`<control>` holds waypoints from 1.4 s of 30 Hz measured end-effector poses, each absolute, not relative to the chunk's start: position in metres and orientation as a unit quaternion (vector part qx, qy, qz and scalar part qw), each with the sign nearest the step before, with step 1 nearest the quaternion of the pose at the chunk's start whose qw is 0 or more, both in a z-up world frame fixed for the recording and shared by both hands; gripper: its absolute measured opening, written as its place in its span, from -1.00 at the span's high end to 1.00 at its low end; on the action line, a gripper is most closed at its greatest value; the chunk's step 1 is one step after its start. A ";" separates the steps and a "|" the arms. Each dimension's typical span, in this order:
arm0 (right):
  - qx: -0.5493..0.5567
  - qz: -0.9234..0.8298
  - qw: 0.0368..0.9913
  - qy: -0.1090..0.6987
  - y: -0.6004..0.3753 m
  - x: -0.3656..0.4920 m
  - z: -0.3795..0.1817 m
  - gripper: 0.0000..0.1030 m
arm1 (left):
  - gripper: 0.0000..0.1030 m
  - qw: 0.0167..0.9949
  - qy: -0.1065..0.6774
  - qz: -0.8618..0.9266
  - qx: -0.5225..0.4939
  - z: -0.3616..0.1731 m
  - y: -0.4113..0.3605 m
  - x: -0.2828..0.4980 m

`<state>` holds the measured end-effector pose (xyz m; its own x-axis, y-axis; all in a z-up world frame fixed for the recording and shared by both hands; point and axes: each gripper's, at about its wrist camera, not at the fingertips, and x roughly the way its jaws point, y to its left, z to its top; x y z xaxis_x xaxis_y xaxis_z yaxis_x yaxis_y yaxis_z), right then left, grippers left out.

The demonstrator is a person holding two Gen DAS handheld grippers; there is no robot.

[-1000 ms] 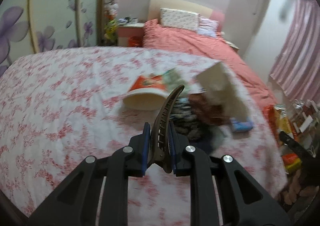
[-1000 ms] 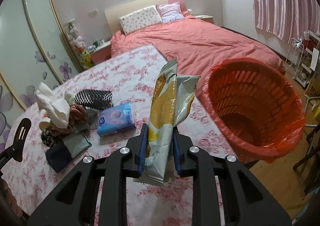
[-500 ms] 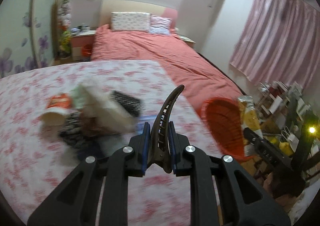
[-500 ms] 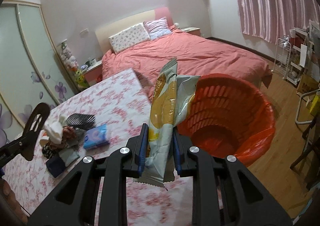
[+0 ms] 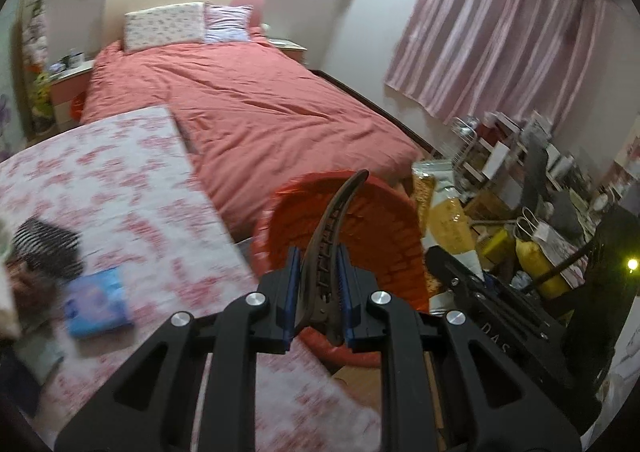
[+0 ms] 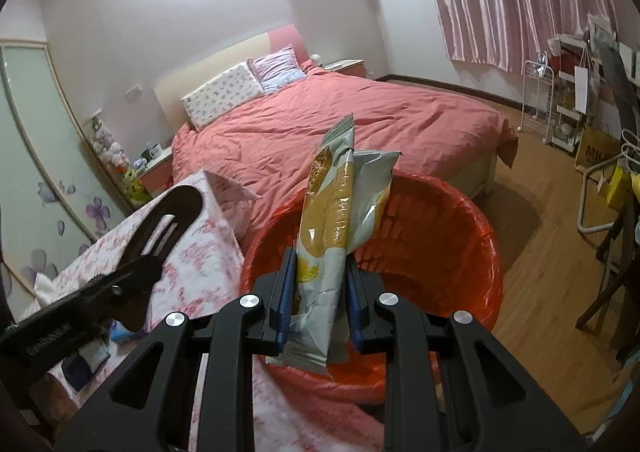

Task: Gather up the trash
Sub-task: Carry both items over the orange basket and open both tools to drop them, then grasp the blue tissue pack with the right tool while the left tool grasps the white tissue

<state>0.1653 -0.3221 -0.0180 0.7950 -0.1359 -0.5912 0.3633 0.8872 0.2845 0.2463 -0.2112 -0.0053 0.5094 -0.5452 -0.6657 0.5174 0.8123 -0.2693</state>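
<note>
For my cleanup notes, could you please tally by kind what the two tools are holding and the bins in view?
Hair clips: 1, in the left tool, hair clip
Snack wrappers: 1, in the right tool, snack wrapper
Red bins: 1, red bin
Total: 3

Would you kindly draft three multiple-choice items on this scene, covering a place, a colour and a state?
1. Where does the bin stand?
A. On the bed
B. On the floor beside the flowered table
C. Under the curtain

2. What colour is the bin's liner?
A. Orange-red
B. Blue
C. Black

3. What is the right tool doing?
A. Hanging open
B. Gripping a hair clip
C. Gripping a snack wrapper

Key: B, the bin sits by the table edge. A, its liner is orange-red. C, the right tool clamps the snack wrapper; the left tool holds the hair clip.
</note>
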 end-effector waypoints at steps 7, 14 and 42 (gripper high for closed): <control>0.216 -0.138 0.921 0.292 -0.339 0.174 -0.031 0.55 | 0.64 0.858 0.404 -0.318 0.000 -0.031 -0.246 0.267; 0.231 -0.138 0.917 0.296 -0.351 0.177 -0.039 0.15 | 0.26 0.854 0.422 -0.304 0.003 -0.046 -0.246 0.280; 0.141 -0.056 0.922 0.355 -0.212 0.183 -0.026 0.03 | -0.15 0.930 0.351 -0.108 0.020 -0.024 -0.009 0.190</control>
